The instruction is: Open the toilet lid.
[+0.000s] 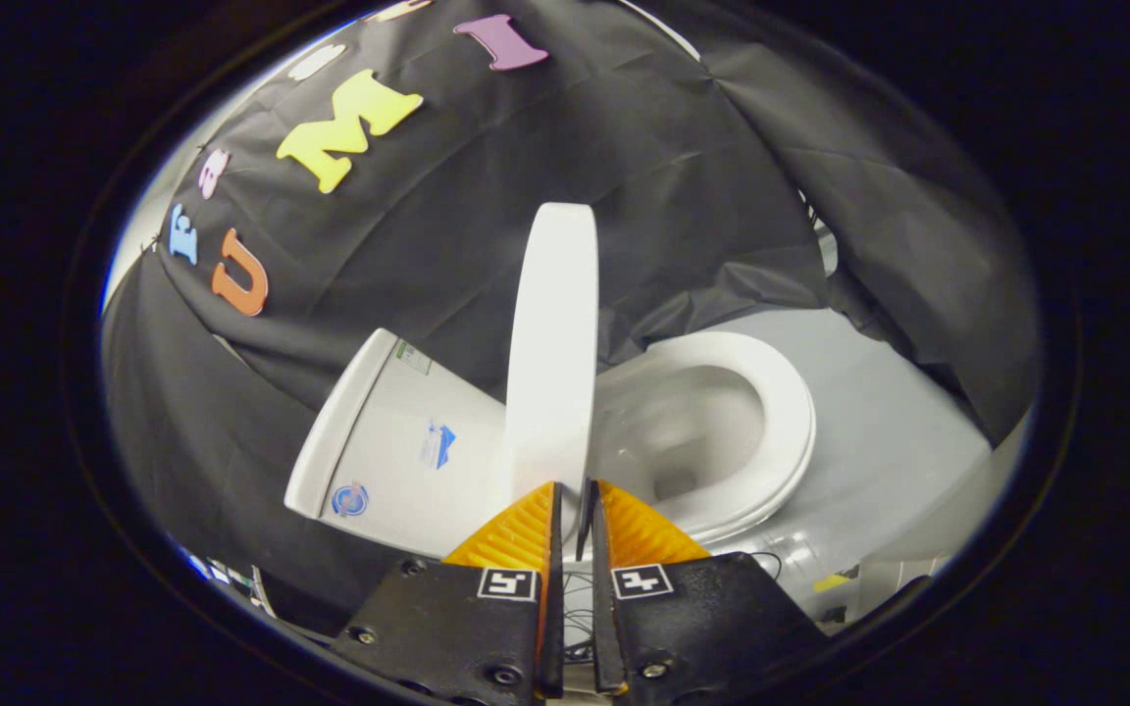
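white lid (553, 343) upright, tongs (575, 495) nearly closed

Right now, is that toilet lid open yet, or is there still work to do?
Mostly done: the lid stands upright, clear of the seat, and the bowl is exposed. The gripper sits at the lid's near edge, its fingers almost closed; whether they pinch it is unclear. Left: let go and back away.

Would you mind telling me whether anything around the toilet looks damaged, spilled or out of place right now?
Nothing stands out. The toilet lid stands raised on edge beside the tank, the seat lies flat around the bowl, and I see no spill or crack. The gripper has its fingers nearly closed just short of the lid's lower edge, holding nothing.
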A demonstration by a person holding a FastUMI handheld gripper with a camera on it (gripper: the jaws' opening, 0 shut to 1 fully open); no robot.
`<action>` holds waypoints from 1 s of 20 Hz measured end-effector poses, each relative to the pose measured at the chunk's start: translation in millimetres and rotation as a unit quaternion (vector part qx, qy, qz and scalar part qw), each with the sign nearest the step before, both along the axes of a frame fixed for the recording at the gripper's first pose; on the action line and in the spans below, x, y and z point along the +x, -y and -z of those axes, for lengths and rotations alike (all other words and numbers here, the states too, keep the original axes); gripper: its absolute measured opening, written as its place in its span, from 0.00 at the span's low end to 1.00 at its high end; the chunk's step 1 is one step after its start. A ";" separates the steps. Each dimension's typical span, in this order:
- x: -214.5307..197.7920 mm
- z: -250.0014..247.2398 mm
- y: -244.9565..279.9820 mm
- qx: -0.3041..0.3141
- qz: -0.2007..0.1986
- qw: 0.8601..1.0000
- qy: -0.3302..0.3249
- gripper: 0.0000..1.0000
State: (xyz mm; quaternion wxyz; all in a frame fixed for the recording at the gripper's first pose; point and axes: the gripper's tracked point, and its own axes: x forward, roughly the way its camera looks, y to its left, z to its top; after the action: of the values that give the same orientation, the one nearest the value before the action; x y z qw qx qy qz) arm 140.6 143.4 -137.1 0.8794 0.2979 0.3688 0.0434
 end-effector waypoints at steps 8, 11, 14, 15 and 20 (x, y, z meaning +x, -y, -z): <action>8.1 -12.7 -26.9 -0.035 -0.007 0.999 0.006 0.15; 8.1 -22.2 -37.6 -0.045 -0.017 0.999 0.011 0.15; 8.6 -31.9 -50.3 -0.057 -0.026 0.998 0.019 0.16; 8.7 -35.4 -55.4 -0.062 -0.029 0.997 0.021 0.16; 14.6 -50.9 -87.7 -0.093 -0.053 0.994 0.035 0.17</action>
State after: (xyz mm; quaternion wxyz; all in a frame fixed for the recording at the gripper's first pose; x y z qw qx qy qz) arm 155.1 231.1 -86.2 0.9121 0.1928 0.3558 0.0661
